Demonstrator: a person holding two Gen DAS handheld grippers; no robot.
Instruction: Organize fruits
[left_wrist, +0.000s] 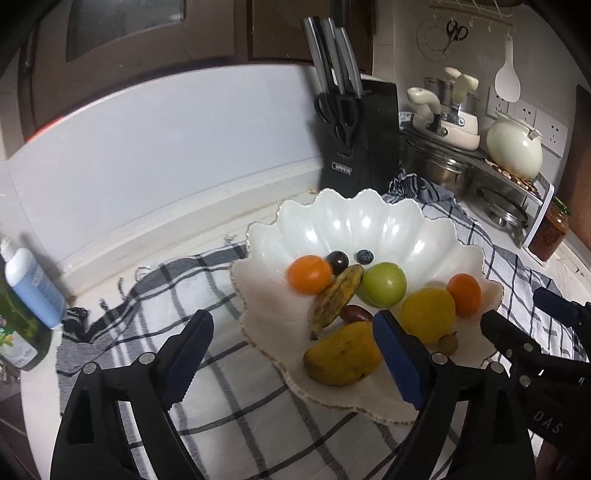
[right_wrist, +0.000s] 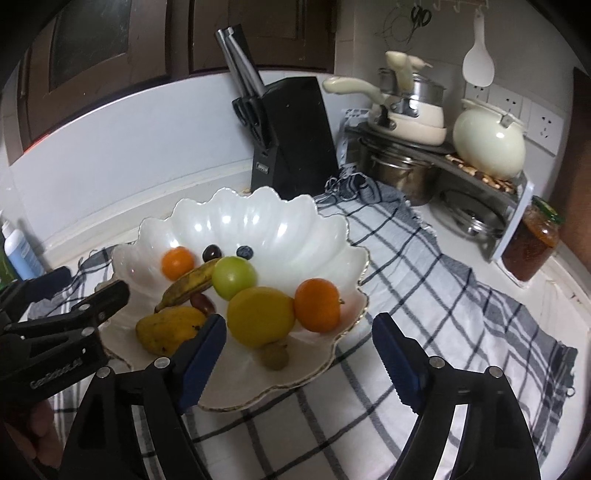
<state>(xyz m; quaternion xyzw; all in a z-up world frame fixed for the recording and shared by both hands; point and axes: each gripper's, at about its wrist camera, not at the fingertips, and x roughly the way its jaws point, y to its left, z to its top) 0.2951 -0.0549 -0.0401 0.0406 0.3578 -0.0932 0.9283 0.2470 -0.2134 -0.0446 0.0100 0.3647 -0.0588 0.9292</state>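
All the fruit sits in the scalloped white bowl (right_wrist: 354, 236) on the table. Both hand-held grippers – left (left_wrist: 291, 354), right (right_wrist: 299, 354) – hover open and empty; I'd nudge loose pieces gently, starting with the mango (right_wrist: 170, 328).

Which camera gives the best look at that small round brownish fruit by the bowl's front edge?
The right wrist view: the small brownish fruit sits unobstructed in front of the yellow fruit. The left wrist view shows it smaller, partly behind that gripper's blue pad.
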